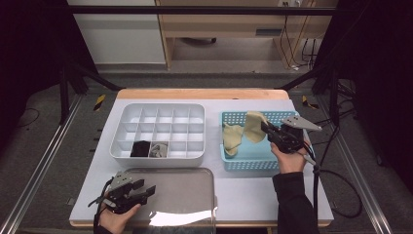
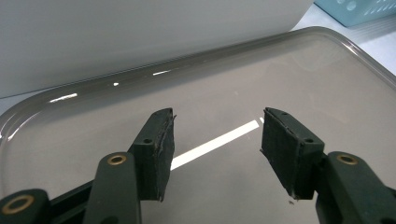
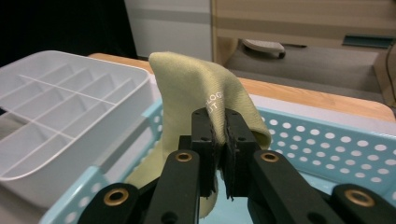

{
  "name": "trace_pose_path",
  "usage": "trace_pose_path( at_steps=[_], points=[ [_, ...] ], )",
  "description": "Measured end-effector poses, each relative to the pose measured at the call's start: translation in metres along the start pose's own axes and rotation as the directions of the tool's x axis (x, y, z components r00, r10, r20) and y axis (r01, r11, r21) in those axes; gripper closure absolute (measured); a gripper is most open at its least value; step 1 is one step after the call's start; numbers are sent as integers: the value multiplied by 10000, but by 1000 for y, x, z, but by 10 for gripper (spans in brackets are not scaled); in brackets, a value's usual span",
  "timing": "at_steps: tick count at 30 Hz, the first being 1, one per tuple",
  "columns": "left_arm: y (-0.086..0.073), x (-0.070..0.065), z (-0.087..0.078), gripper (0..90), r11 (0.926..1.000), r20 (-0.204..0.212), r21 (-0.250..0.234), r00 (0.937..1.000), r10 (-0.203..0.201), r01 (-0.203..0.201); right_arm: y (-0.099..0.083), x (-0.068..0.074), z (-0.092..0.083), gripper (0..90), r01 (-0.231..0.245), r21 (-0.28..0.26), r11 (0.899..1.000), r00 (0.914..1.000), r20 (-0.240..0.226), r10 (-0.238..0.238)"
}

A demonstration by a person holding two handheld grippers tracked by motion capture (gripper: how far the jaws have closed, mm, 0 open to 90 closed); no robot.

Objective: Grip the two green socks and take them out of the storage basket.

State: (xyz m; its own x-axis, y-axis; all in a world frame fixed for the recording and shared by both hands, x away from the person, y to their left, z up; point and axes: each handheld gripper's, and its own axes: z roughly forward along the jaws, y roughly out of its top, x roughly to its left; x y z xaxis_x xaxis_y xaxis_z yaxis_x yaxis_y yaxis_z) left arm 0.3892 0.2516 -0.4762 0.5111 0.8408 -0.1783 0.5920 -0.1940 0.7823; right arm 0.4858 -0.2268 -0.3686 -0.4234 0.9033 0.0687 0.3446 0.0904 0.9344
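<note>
— White table top (image 1: 253,195): status?
— My right gripper (image 3: 219,154) clamps a soft yellow-beige sock (image 3: 196,88) above the perforated blue basket (image 3: 327,144), beside the white gridded organizer (image 3: 60,107).
— Left?
— My left gripper (image 2: 217,144) holds its jaws apart, empty, over the glossy grey tray (image 2: 280,70).

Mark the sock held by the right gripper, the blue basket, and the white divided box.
sock (image 3: 196,88), right gripper view, on the cloth above the jaws.
blue basket (image 1: 253,165), high view, on its near wall.
white divided box (image 1: 156,159), high view, on its near wall.
</note>
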Motion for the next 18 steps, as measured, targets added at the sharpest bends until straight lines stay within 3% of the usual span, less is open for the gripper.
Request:
trace_pose_path(
  at_steps=[11, 18],
  points=[
    [0, -1, 1, 435, 9999, -18, 91, 10000, -87, 87, -9, 23, -39, 848, 153, -608, 9980, 9955, -922, -208],
    [1, -2, 0, 440, 9999, -35, 70, 10000, -88, 89, -22, 38, -57, 847, 211, -509, 9985, 9898, -1397, -281]
  ],
)
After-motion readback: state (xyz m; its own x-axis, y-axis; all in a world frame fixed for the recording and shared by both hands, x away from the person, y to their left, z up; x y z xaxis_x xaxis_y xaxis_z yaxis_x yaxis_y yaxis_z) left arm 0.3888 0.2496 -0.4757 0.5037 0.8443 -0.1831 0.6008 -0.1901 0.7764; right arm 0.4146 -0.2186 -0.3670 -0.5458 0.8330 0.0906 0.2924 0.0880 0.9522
